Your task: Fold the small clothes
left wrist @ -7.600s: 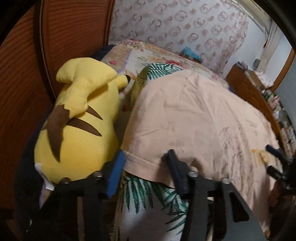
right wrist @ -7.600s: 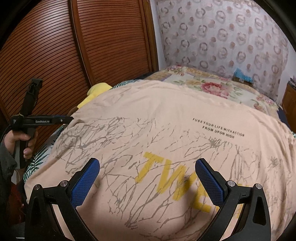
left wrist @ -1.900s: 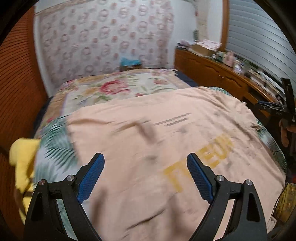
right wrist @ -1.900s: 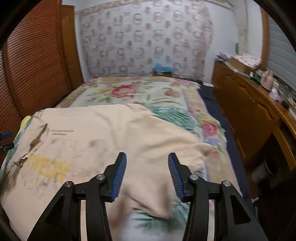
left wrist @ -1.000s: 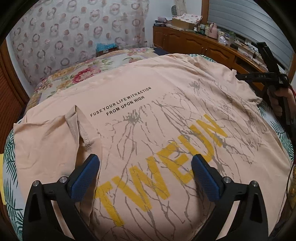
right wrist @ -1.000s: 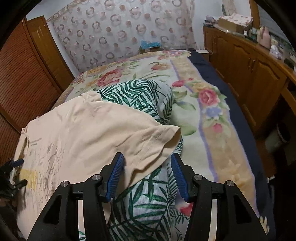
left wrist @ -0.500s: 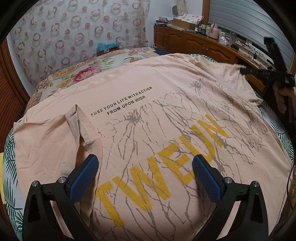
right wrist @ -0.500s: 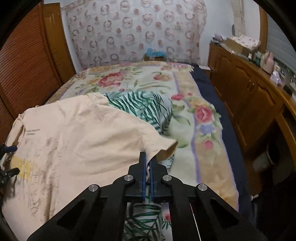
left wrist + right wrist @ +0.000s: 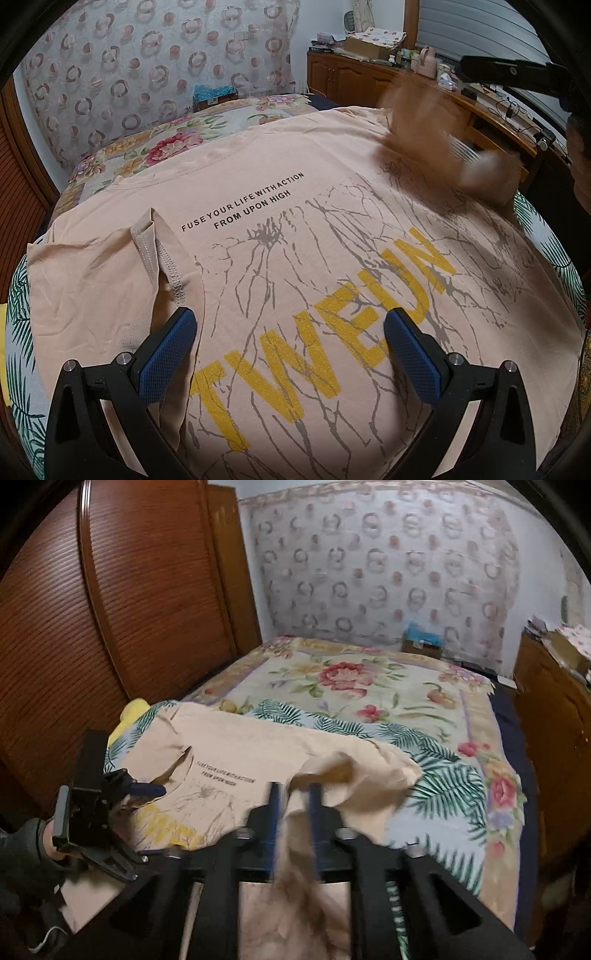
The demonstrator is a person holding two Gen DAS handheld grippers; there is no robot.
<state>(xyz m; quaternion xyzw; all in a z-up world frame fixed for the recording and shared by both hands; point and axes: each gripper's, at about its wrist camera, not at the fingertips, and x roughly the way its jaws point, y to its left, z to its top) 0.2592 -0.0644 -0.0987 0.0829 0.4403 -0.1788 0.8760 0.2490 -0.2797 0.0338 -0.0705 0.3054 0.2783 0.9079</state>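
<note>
A peach T-shirt [image 9: 295,240] with yellow letters lies flat on the bed, its left sleeve [image 9: 110,280] folded in over the body. My left gripper [image 9: 290,325] hovers open just above the hem, with nothing between its blue pads. My right gripper [image 9: 293,805] is over the shirt's right side. Its jaws are opening, and the right sleeve [image 9: 328,771] hangs bunched and blurred in the gap between them. In the left wrist view that raised sleeve [image 9: 443,158] is a blur at the upper right. The right wrist view also shows the left gripper [image 9: 147,789], held by a hand.
The shirt rests on a palm-leaf cover [image 9: 443,782] over a floral bedspread [image 9: 351,675]. Slatted wooden wardrobe doors [image 9: 110,609] stand to the left, with a yellow plush toy [image 9: 131,710] beside them. A wooden dresser [image 9: 369,81] runs along the right, and a blue box [image 9: 423,633] sits at the bed's head.
The right gripper, shut on the sleeve half a second ago, has risen and swung left over the shirt with it, and its jaws have parted. The left gripper has stayed put.
</note>
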